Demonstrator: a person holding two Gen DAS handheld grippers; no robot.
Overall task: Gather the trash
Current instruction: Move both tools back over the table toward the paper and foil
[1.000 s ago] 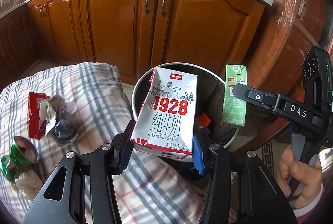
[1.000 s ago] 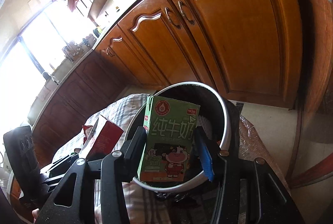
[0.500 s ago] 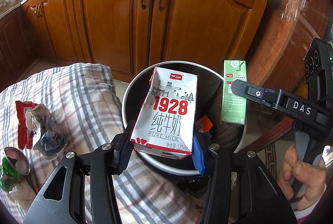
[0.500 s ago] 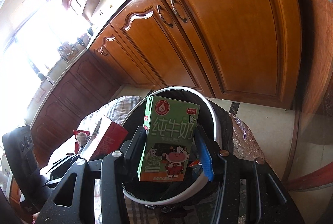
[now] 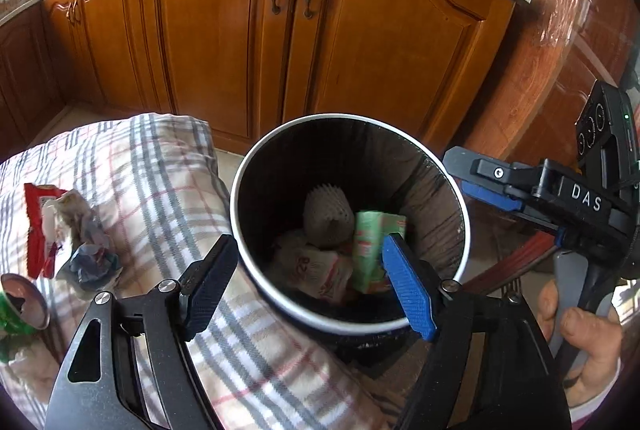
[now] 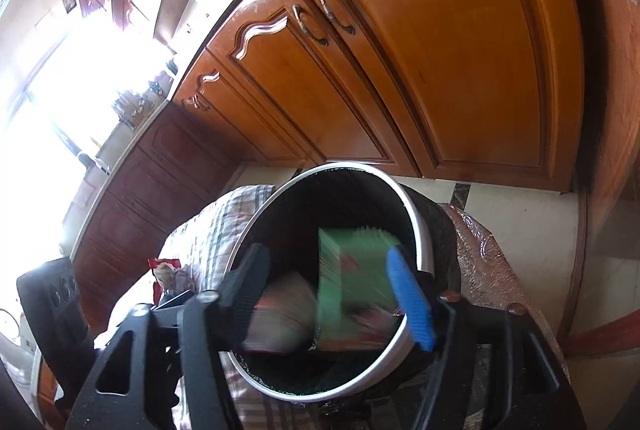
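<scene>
Both your tools, left tool (image 5: 308, 286) and right tool (image 6: 332, 294), had just been opening, empty, over the round white-rimmed bin (image 5: 460, 190); remaining crumpled wrappers (image 5: 76, 230) lay left, nearer your left tool.

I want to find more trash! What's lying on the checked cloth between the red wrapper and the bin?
In the left wrist view, crumpled paper lies on the checked cloth between the red wrapper and the bin.

Sunlit kitchen, wooden cabinets (image 5: 288, 42)
</scene>
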